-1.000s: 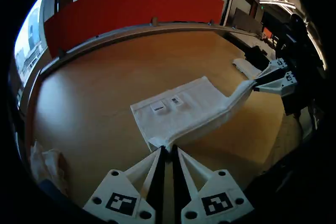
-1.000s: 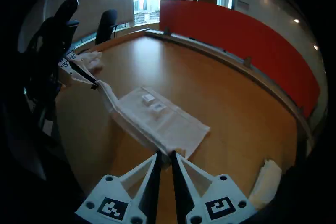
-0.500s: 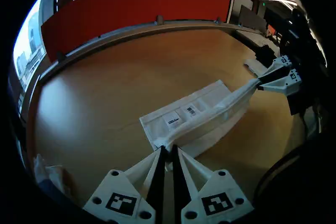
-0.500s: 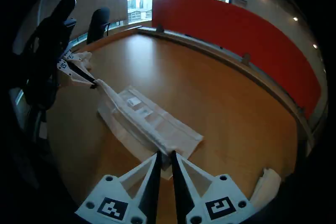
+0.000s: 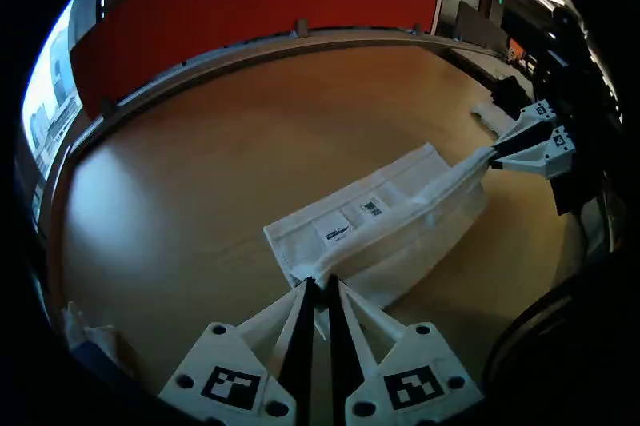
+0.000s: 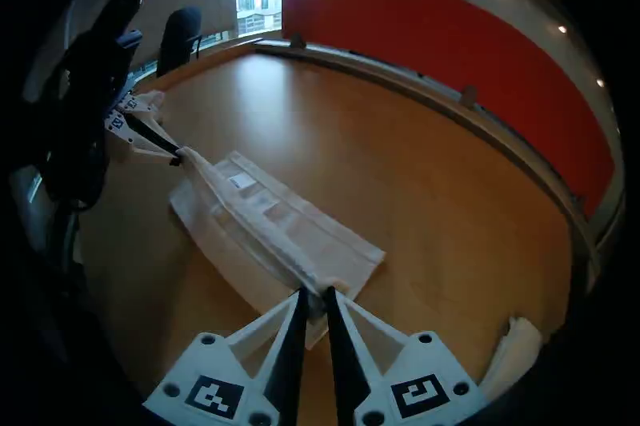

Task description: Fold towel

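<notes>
White, limp towel [image 5: 392,222] is sagging between left claw [image 5: 318,284] and right claw [image 6: 314,295], each pinching a 6 o'clock corner.

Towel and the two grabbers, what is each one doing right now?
towel, partly folded, one long edge lifted and stretched between the grippers
left gripper, jaws shut on one towel corner
right gripper, jaws shut on the other corner
spare cloth, bunched up, untouched
</notes>
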Demonstrator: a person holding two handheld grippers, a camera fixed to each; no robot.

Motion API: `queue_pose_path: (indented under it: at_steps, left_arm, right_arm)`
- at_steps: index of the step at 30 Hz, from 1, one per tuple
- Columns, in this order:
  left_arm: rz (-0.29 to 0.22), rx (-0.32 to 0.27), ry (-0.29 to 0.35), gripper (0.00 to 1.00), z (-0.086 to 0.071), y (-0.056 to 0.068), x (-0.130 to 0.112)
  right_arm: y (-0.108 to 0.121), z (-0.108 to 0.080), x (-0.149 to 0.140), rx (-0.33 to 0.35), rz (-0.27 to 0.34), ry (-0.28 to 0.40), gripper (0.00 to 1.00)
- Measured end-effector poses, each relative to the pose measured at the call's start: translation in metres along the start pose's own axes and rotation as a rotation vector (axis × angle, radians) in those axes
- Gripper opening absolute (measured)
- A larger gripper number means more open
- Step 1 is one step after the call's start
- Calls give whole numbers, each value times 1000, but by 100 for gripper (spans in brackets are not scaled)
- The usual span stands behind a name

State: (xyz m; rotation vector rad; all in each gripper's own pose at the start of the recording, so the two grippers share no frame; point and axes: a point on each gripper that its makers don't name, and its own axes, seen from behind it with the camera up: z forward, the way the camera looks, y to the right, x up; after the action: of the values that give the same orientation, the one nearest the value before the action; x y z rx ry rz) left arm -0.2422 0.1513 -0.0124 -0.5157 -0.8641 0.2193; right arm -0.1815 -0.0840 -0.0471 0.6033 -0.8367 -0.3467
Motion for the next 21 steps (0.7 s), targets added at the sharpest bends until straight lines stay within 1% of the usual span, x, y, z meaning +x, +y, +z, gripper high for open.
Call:
queue_pose_path:
  at_steps: [11,16,18,20,21]
  left_arm:
    - [5,26,-33,12,32,-4,-11]
    - [-2,41,-35,13,40,-7,-11]
    - [-7,46,-34,15,42,-9,-11]
    - [-12,58,-32,22,45,-12,-10]
    - [-13,64,-32,24,46,-14,-10]
  right_arm:
    - [9,26,-16,-11,52,-34,17]
    - [12,34,-20,-25,58,-36,19]
    - [14,36,-21,-32,59,-36,21]
    - [17,38,-21,-41,60,-36,25]
    - [18,39,-22,-46,61,-36,27]
